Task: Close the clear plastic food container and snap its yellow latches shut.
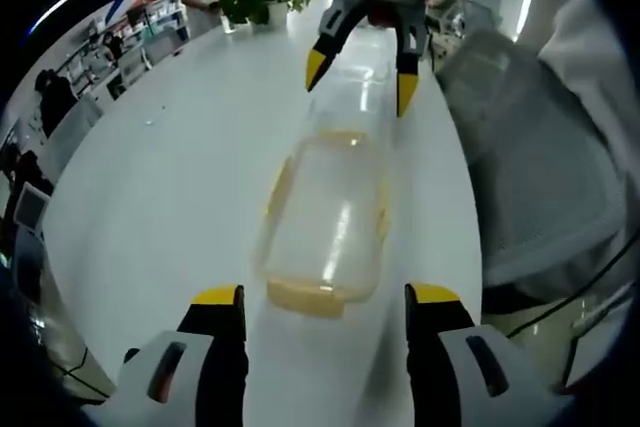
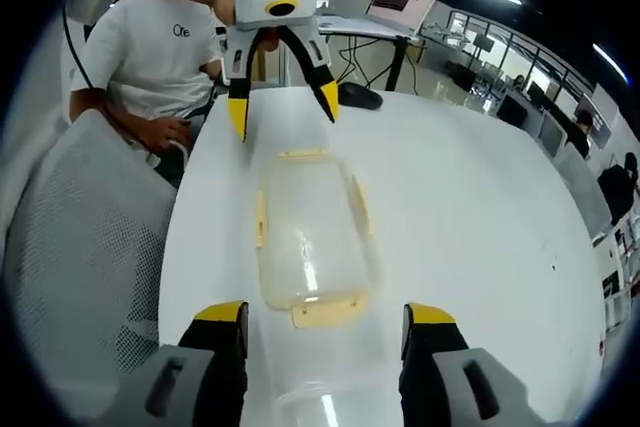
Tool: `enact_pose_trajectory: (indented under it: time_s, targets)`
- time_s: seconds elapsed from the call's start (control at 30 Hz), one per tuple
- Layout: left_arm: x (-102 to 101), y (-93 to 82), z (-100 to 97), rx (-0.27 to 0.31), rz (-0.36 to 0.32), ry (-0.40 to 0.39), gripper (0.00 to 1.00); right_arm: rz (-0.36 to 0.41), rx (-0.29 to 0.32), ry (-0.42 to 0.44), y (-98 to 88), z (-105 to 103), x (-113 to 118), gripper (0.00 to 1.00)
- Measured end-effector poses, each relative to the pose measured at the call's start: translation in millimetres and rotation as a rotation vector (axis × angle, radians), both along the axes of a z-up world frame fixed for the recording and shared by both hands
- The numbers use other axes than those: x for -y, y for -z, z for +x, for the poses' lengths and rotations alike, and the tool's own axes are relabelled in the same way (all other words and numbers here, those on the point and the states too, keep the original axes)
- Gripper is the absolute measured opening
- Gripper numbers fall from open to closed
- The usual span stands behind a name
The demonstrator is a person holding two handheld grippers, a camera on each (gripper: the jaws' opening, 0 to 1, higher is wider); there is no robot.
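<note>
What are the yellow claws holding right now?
Nothing. Both the left gripper and the right gripper are open, and the clear container sits on the white table between them.

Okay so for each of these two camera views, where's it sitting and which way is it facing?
Left gripper view: rides the left gripper, facing along the white table at the container and the right gripper.
Right gripper view: rides the right gripper, facing back at the left gripper.
Shared: the container between open jaws.
</note>
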State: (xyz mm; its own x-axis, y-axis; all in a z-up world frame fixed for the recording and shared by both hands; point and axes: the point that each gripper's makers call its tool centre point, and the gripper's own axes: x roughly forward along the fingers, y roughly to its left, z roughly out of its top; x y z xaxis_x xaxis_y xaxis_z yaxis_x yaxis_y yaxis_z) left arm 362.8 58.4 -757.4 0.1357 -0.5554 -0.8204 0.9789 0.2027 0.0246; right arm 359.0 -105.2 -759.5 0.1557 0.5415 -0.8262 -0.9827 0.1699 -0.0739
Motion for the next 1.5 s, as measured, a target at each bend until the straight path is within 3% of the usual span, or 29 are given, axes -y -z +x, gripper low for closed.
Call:
enact_pose_trajectory:
  time_s: [0.53, 1.13, 1.5]
  targets:
    - [-4, 20.5, 3.4, -0.009, 0.067, 0.085, 0.58, -0.061, -0.005, -0.058, 20.1, 4, 0, 0.57]
    - [-6, 33.1, 7.6, -0.007, 0.115, 0.136, 0.50, -0.073, -0.019, -0.061, 28.3, 9, -2, 0.51]
    - [-7, 39.2, 7.4, -0.018, 0.139, 0.162, 0.50, -0.062, -0.048, -0.058, 30.7, 9, -5, 0.52]
